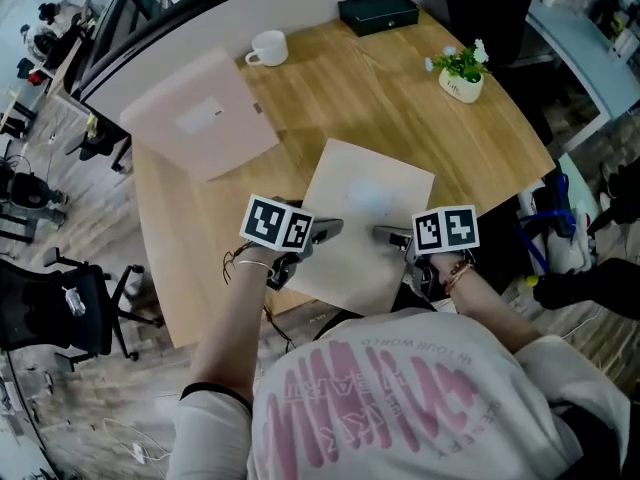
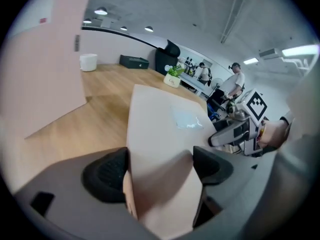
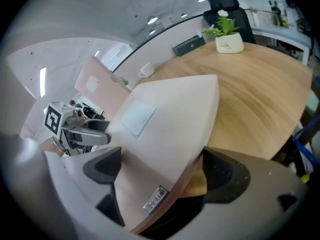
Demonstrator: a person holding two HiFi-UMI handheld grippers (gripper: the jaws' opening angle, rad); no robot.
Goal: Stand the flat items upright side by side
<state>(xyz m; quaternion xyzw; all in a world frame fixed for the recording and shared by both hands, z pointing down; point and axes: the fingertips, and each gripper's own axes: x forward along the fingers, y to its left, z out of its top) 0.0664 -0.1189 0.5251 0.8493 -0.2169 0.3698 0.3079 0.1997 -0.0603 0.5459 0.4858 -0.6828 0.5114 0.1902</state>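
This is an open-plan office. A rounded wooden tabletop (image 1: 470, 148) carries a white mug (image 1: 268, 48), a small potted plant (image 1: 462, 73), a black box (image 1: 378, 12) and labelled flat folders (image 1: 200, 113). A black swivel chair (image 1: 60, 313) on castors stands on the wood-look floor, where cables (image 1: 130, 438) trail. Overhead are a bare grey ceiling and strip lights (image 2: 101, 11). People (image 2: 235, 81) stand at further desks behind.

The left gripper (image 1: 326, 231) and the right gripper (image 1: 392, 236) tilt down and point in at each other, both with jaws wide apart
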